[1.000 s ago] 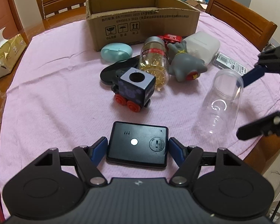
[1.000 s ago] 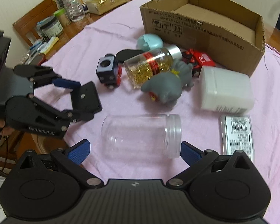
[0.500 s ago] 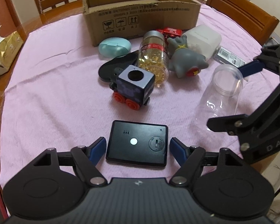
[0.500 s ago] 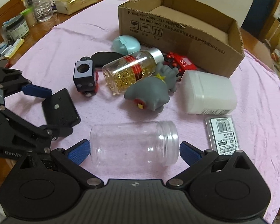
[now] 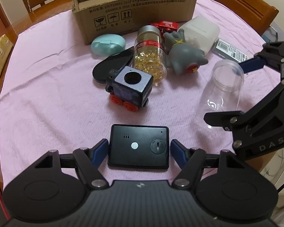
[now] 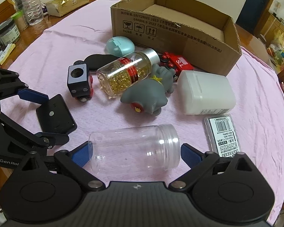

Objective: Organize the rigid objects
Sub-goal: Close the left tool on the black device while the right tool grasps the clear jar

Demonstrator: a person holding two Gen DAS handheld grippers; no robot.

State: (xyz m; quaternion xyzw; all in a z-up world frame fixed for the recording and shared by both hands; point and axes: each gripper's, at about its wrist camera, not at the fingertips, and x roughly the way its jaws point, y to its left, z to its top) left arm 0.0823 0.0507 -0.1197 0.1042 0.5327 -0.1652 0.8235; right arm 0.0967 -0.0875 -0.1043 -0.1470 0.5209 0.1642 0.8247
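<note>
Left tool [image 5: 139, 148] low over the pink-clothed tabletop [image 5: 47, 98], jaws just narrowing around a flat black device [image 5: 138, 147]; left pad touching its edge, right pad just clear, no firm grip visible. Beyond: black toy wagon [image 5: 131, 88], mint case [image 5: 108, 44], capsule bottle [image 5: 149, 54], grey toy figure [image 5: 185, 58], white container [image 5: 198, 33], cardboard box [image 5: 134, 9] at the far edge. Right tool [image 6: 136, 152] wide, jaws just easing inward, straddling a clear jar [image 6: 134, 147] lying on its side; left pad at its base, right pad slightly clear of the mouth.
</note>
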